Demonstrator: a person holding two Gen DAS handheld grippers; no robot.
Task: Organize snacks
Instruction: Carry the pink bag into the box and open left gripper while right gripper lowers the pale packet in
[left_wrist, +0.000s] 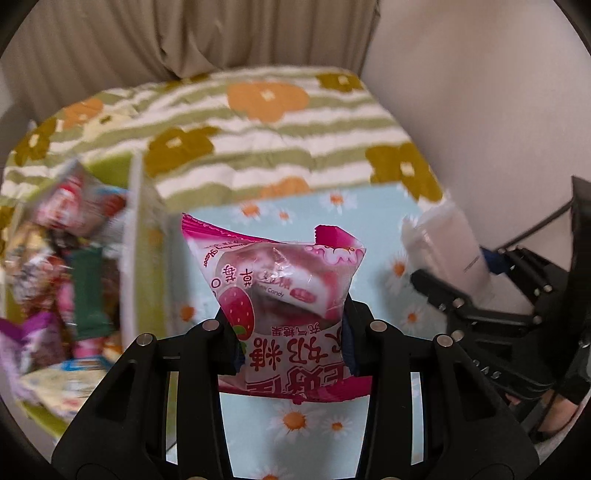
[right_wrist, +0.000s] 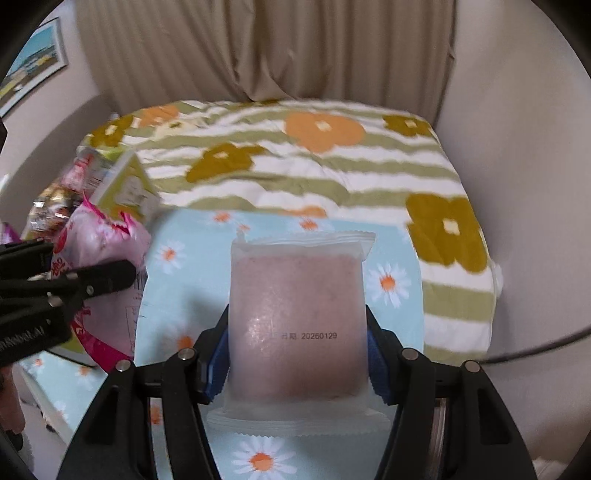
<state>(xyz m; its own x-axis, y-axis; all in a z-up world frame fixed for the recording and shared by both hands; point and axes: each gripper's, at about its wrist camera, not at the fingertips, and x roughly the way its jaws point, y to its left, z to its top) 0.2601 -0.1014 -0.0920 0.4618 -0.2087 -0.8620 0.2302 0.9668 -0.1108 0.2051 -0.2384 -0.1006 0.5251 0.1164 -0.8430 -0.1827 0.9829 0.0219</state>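
Box (left_wrist: 138, 236) of snacks lies left of both claws, nearer the left claw (left_wrist: 291, 332) pinching the candy bag (left_wrist: 273, 280); right claw (right_wrist: 299, 350) pinches the cake pack (right_wrist: 297, 314).

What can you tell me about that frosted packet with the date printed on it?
The frosted packet is a rectangular pouch of translucent, matte plastic with crimped, zigzag-cut seals at top and bottom. Something pinkish-brown fills it, showing dimly through the film. A dark printed date runs across its lower front. It stands roughly upright, lifted above the daisy-print blue cloth, pinched at both side edges by the fingers of the right gripper, whose blue pads press into it. In the left wrist view it appears off to the right.
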